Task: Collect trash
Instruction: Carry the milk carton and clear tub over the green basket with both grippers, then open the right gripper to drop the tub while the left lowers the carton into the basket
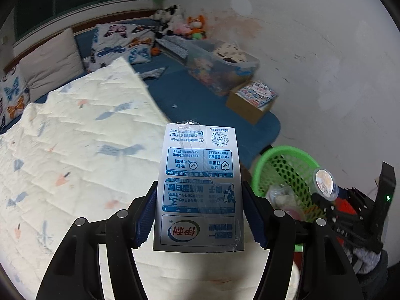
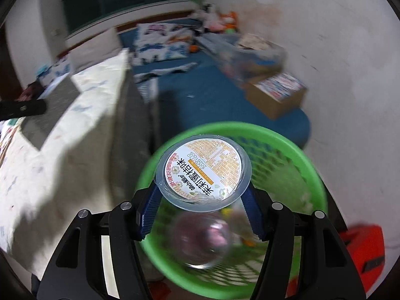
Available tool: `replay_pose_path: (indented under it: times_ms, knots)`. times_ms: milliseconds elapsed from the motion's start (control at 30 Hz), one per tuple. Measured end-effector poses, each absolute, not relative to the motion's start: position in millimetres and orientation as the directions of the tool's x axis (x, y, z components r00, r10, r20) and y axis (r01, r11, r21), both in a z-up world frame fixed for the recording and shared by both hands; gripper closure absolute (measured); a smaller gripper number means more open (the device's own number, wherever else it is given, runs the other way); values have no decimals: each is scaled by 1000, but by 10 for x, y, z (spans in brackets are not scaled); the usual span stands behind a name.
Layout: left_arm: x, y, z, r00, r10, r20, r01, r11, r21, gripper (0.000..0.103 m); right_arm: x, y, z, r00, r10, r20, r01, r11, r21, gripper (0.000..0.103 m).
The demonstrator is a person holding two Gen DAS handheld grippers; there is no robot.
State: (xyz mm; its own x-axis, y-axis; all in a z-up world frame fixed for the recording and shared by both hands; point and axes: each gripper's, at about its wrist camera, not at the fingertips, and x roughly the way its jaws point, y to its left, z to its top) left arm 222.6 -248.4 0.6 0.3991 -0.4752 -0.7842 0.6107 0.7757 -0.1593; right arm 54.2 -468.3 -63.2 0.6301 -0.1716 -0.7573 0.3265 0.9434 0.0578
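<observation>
My left gripper (image 1: pixel 198 215) is shut on a blue-and-white milk carton (image 1: pixel 198 187) and holds it above the bed's edge. To its right stands the green mesh trash basket (image 1: pixel 280 157) with some trash in it. My right gripper (image 2: pixel 202 210) is shut on a clear plastic cup with a printed foil lid (image 2: pixel 203 172) and holds it over the green basket (image 2: pixel 300 155). That cup and the right gripper also show in the left wrist view (image 1: pixel 325 182). Wrappers and clear plastic lie in the basket's bottom.
A cream quilt (image 1: pixel 75 150) covers the bed at the left. A blue mat (image 1: pixel 200 92) lies beyond, with a cardboard box (image 1: pixel 252 100), a clear storage bin (image 1: pixel 222 65) and plush toys (image 1: pixel 180 22) along the white wall. A red object (image 2: pixel 362 245) sits beside the basket.
</observation>
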Motion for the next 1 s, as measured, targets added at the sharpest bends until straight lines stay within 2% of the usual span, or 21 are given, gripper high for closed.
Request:
replay_pose_path:
  times_ms: [300, 400, 1000]
  knots:
    - [2023, -2922, -35, 355, -497, -792, 659, 734, -165, 41, 242, -5043, -785, 592, -223, -775, 419, 906, 60, 41]
    - [1972, -3047, -66, 343, -500, -795, 672, 722, -164, 41, 193, -5114, -809, 589, -228, -775, 434, 898, 65, 33]
    - [1786, -3769, -316, 259, -506, -822, 730, 660, -176, 41, -106, -5208, -526, 659, -248, -710, 444, 890, 101, 32]
